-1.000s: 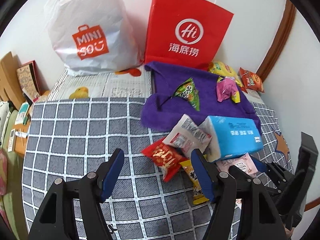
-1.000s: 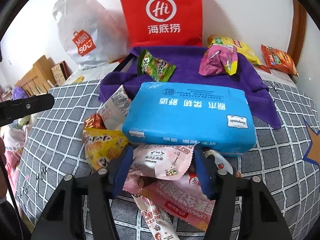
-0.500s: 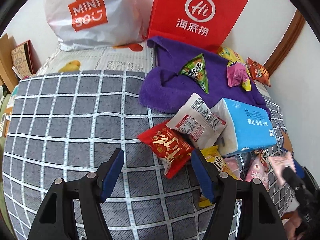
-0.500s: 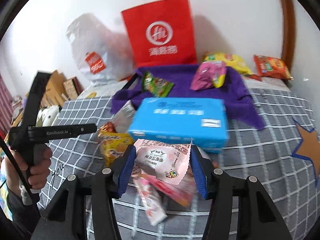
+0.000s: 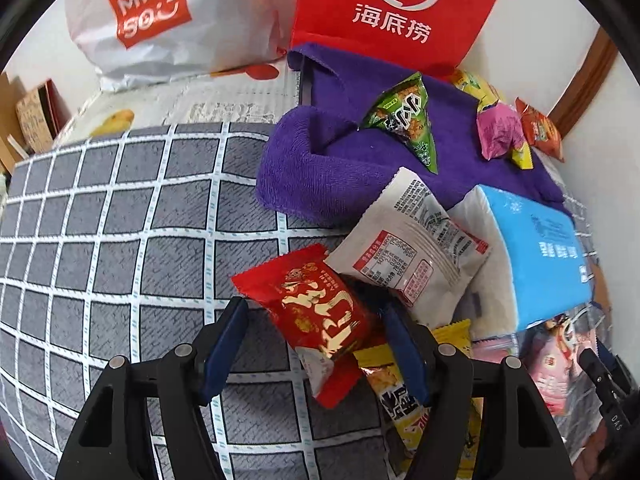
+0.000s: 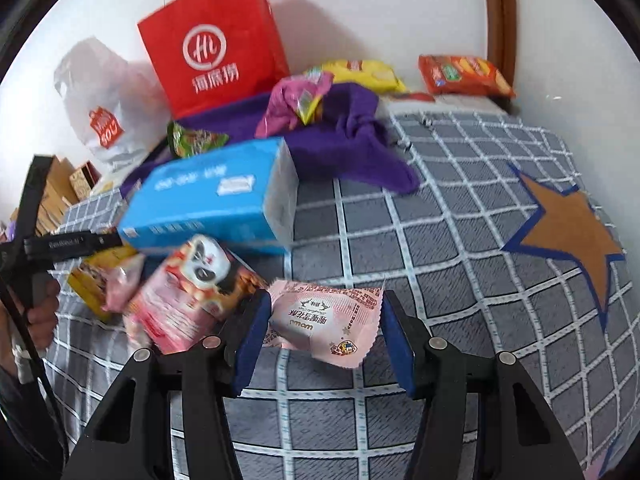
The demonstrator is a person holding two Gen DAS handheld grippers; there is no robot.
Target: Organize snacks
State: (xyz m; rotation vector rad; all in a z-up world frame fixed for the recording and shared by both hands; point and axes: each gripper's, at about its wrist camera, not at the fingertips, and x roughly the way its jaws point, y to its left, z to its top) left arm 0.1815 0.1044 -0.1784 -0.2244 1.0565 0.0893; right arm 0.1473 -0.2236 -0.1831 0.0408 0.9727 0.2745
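Pink snack packet (image 6: 326, 326) now apparently pinched in right hand-held gripper (image 6: 322, 330), clear of pile; left hand-held gripper (image 5: 316, 346) spread.

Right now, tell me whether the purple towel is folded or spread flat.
Neither neatly: the purple towel lies bunched, near edge rolled over, one corner twisted into a trailing point.

From each wrist we look steeply down, close over the checked cover (image 5: 120, 248); both views share the blue tissue pack (image 6: 208, 196) and red bag (image 5: 400, 8).
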